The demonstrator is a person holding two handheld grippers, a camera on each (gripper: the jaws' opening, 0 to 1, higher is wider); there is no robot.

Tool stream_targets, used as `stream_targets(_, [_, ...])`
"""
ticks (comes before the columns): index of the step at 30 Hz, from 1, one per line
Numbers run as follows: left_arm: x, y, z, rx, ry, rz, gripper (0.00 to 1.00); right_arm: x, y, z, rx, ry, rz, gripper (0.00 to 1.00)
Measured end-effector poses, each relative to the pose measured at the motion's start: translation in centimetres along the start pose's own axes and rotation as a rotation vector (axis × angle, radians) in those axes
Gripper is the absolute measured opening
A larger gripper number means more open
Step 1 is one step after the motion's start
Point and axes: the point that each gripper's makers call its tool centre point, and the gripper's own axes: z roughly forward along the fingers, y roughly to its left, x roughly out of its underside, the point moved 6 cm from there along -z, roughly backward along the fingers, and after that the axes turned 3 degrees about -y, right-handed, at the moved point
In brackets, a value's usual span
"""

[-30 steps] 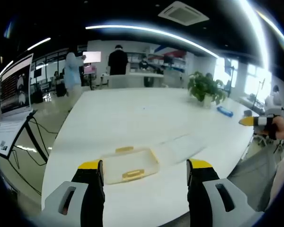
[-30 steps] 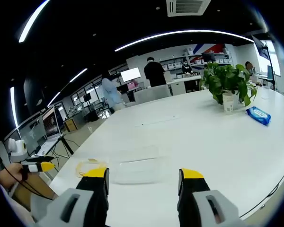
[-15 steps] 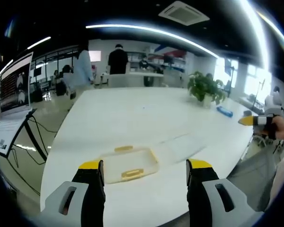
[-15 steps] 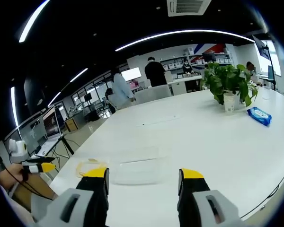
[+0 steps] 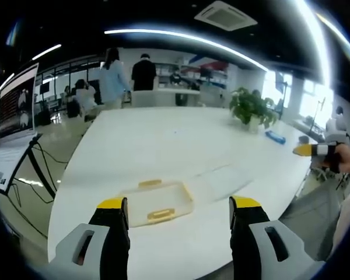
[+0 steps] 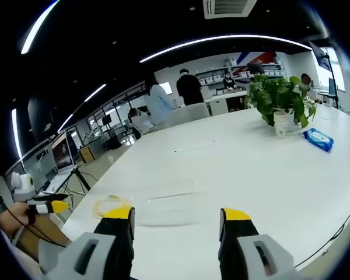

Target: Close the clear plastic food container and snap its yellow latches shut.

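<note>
Lying open on the white worktop (image 5: 163, 146), the clear plastic food container (image 5: 156, 201) sits just ahead of our left tool (image 5: 179, 205), framed between its two yellow-tipped jaws. We see a shallow rectangular tray with rounded corners and two yellow latches (image 5: 157, 215), one on the near rim, one on the far. Beside it, toward our right hand, the transparent lid (image 5: 224, 178) lies flat, so faint against the worktop that its edges barely read. Container and lid together stretch crosswise between our two hands.

From the right gripper view the lid (image 6: 172, 207) is the nearer piece, straight ahead of the right tool (image 6: 176, 214), with the yellow-edged tray (image 6: 111, 205) beyond it to the side. We judge the right tool better placed to swing the lid over and the left to press the latches.

Both tools are spread wide and hold nothing, hovering short of the plastic.

Thin, glossy and light, the container may well skid when pushed. Farther off stand a potted plant (image 6: 279, 102) and a blue packet (image 6: 318, 139).
</note>
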Motion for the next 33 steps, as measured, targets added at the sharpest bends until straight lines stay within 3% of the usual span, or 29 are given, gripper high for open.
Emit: stream_targets(33, [-0.3, -0.3, 1.2, 0.024, 0.021, 0.006, 0.69, -0.1, -0.2, 1.0, -0.003, 0.012, 0.013, 0.55])
